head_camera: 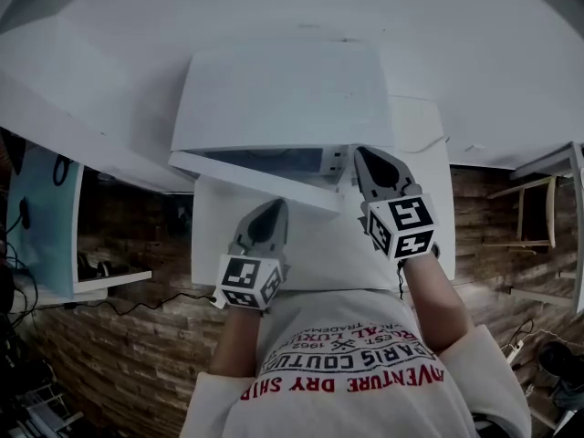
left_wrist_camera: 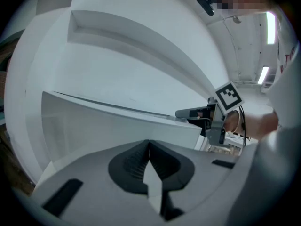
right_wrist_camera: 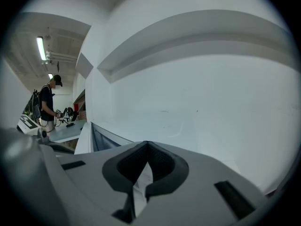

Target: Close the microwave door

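A white microwave (head_camera: 283, 89) sits on a white table (head_camera: 429, 172) against the wall. Its door (head_camera: 255, 181) stands partly open, hinged at the left and angled out toward me. The door's dark window shows in the right gripper view (right_wrist_camera: 101, 140). My right gripper (head_camera: 362, 154) is shut and empty, its tip by the door's free end at the microwave's front right. I cannot tell whether it touches. My left gripper (head_camera: 274, 206) is shut and empty, just in front of the door's outer face (left_wrist_camera: 117, 126). The left gripper view shows the right gripper (left_wrist_camera: 190, 113) at the door's far end.
Brown wood floor (head_camera: 137, 345) surrounds the table. A second white table (head_camera: 55, 235) with cables stands at the left, and a wooden frame (head_camera: 538, 208) at the right. A person (right_wrist_camera: 47, 105) stands at a distant bench in the right gripper view.
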